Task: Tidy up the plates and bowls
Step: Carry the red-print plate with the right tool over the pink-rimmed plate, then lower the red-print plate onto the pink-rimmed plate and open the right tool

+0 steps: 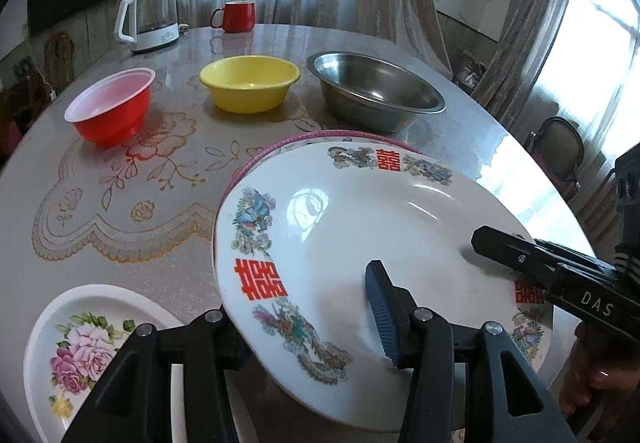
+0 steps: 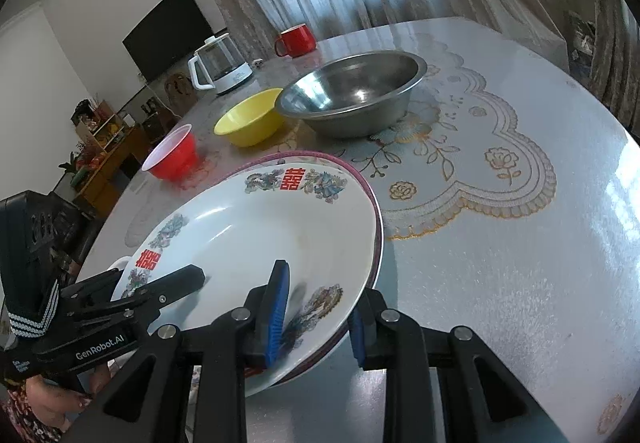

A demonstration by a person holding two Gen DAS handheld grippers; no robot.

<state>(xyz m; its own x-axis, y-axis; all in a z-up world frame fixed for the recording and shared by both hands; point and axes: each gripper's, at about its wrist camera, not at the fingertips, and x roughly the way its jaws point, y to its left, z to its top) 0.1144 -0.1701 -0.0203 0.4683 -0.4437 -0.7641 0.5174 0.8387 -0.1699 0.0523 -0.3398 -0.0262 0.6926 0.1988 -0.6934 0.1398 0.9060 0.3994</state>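
A large white plate with red double-happiness marks point(image 1: 360, 227) point(image 2: 256, 227) lies tilted on a pink-rimmed plate point(image 1: 276, 147) point(image 2: 372, 199). My left gripper point(image 1: 312, 327) straddles its near-left rim, one finger on top, one below. My right gripper point(image 2: 316, 315) straddles its near-right rim the same way; its finger also shows in the left wrist view point(image 1: 520, 255). A rose-patterned white plate point(image 1: 80, 347) lies at the near left. A red bowl point(image 1: 112, 107) point(image 2: 172, 155), a yellow bowl point(image 1: 248, 83) point(image 2: 248, 119) and a steel bowl point(image 1: 372, 91) point(image 2: 352, 95) stand in a row behind.
A white-based glass kettle point(image 1: 150, 19) point(image 2: 220, 63) and a red mug point(image 1: 236, 17) point(image 2: 296, 39) stand at the table's far edge. A lace-patterned mat point(image 1: 120, 195) point(image 2: 480, 171) covers the round table. A chair point(image 1: 560, 151) stands at the right.
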